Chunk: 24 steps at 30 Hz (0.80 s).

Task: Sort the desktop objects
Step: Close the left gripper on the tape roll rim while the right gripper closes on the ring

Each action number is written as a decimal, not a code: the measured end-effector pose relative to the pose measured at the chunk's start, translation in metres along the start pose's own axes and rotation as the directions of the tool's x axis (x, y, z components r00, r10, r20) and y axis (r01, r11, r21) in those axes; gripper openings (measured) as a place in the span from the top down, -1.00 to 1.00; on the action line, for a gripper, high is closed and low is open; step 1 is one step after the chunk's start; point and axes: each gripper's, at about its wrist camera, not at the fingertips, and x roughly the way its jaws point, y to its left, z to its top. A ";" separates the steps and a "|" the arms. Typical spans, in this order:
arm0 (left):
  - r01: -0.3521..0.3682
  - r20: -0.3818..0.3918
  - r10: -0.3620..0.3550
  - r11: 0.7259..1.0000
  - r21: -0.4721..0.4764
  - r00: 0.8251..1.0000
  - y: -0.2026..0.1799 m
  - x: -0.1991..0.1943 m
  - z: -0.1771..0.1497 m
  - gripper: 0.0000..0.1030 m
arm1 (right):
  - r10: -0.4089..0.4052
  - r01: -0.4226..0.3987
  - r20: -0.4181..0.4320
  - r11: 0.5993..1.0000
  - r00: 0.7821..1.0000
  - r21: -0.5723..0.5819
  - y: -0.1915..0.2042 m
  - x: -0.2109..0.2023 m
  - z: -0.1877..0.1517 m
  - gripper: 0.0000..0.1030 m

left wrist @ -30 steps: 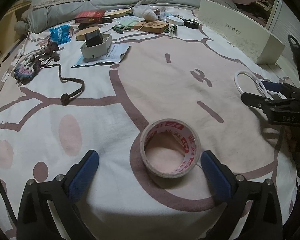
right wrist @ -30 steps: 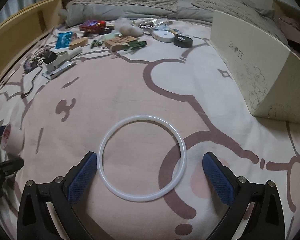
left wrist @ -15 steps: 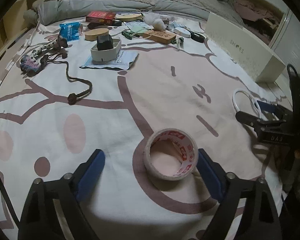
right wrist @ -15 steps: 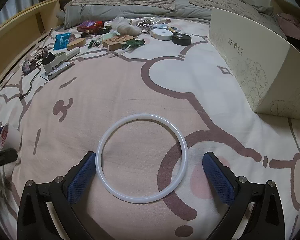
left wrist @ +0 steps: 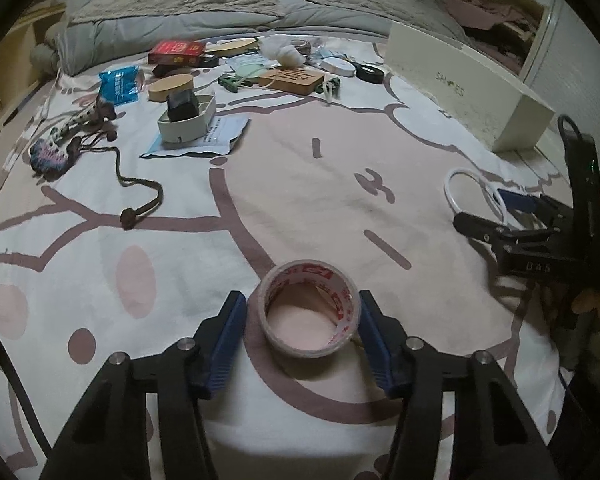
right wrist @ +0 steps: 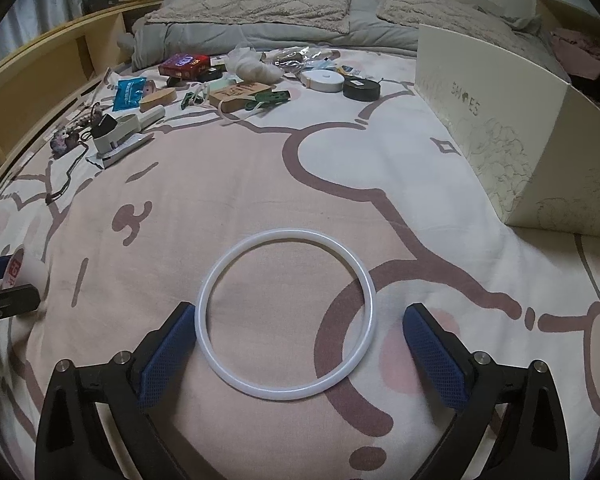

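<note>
Tape roll (left wrist: 311,309) between closing left gripper (left wrist: 302,334) jaws; right gripper (right wrist: 296,354) open around white ring (right wrist: 286,320) near tape roll.

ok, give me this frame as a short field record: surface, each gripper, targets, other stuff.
surface: bedsheet with a pink and brown cartoon print
left gripper: jaws closing around the tape roll; right pad at its wall, left pad a sliver off
right gripper: open, astride the white ring; left pad at the rim, right pad clear of it
tape roll: on its flat side, hole up, red print
white ring: flat on the sheet
box: cream shoe box at far right
clutter: small items near the grey quilt
</note>
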 end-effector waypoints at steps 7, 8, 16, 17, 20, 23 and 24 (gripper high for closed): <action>-0.005 0.007 0.005 1.000 0.022 1.000 -0.003 -0.001 0.000 0.12 | -0.009 0.009 0.030 1.000 1.000 0.013 -0.002 -0.005 -0.002 -0.60; -0.007 0.010 0.007 1.000 0.020 1.000 -0.002 -0.002 0.000 0.13 | -0.005 0.005 0.033 1.000 0.999 0.016 -0.002 -0.006 -0.002 -0.60; -0.023 0.016 0.022 1.000 0.014 1.000 -0.003 -0.004 0.004 0.14 | -0.003 0.002 0.039 1.000 0.999 0.018 -0.003 -0.006 -0.002 -0.60; -0.025 0.018 0.025 1.000 0.013 1.000 -0.003 -0.005 0.005 0.14 | -0.003 0.002 0.039 1.000 0.999 0.018 -0.003 -0.006 -0.002 -0.60; -0.031 0.025 0.031 1.000 0.001 0.999 -0.003 -0.006 0.008 0.14 | -0.002 0.001 0.041 1.000 0.999 0.019 -0.003 -0.007 -0.002 -0.60; -0.041 0.031 0.042 0.999 -0.014 0.999 -0.002 -0.008 0.011 0.15 | -0.004 0.003 0.040 1.000 0.999 0.018 -0.003 -0.007 -0.002 -0.60; -0.043 0.032 0.043 0.999 -0.016 0.999 -0.002 -0.009 0.011 0.15 | -0.002 0.002 0.040 1.000 0.999 0.018 -0.003 -0.007 -0.002 -0.60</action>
